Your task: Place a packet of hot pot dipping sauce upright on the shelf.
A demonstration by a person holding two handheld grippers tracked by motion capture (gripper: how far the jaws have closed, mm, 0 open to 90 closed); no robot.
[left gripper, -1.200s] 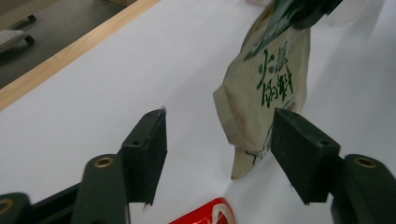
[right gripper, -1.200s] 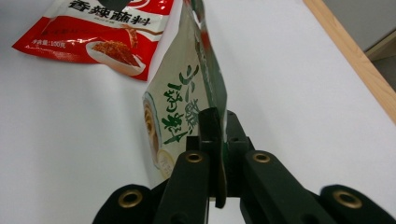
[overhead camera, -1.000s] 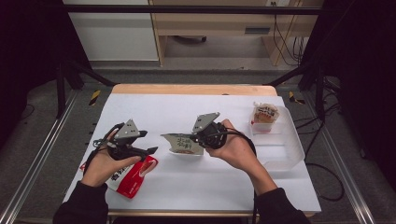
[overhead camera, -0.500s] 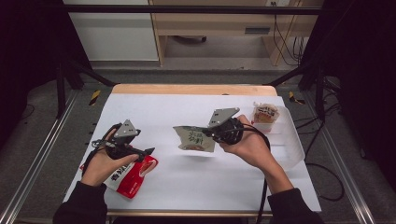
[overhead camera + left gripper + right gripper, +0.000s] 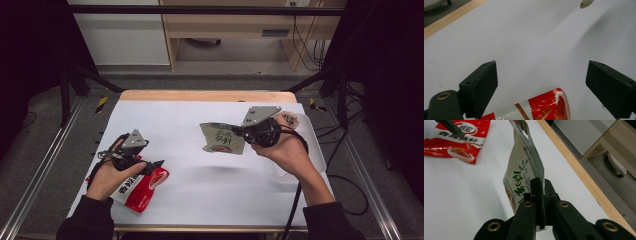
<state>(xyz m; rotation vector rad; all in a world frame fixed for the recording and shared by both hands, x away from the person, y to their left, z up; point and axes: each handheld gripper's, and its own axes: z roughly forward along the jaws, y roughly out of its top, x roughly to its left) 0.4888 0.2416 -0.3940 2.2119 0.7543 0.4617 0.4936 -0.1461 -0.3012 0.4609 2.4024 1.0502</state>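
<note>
A red snack packet (image 5: 142, 186) lies flat on the white table cover at the near left. My left gripper (image 5: 156, 165) hovers over its far end, open. Its jaws have just been opening, and in the left gripper view (image 5: 541, 67) they stand wide apart with the red packet (image 5: 544, 107) low between them, untouched. My right gripper (image 5: 239, 131) is shut on the edge of a pale packet with green lettering (image 5: 221, 138), held off the table right of centre. In the right gripper view (image 5: 539, 185) the pale packet (image 5: 524, 175) stands upright in the pinched jaws, and the red packet (image 5: 459, 140) lies beyond.
A clear container (image 5: 316, 152) sits at the table's right side, with another small packet (image 5: 291, 118) at its far end. The wooden table edge (image 5: 200, 95) runs along the back. Dark frame rails and cables flank the table.
My right gripper has carried the pale packet to the right and upward. The left gripper's jaws have spread wider over the red packet, while the left hand stayed in place.
</note>
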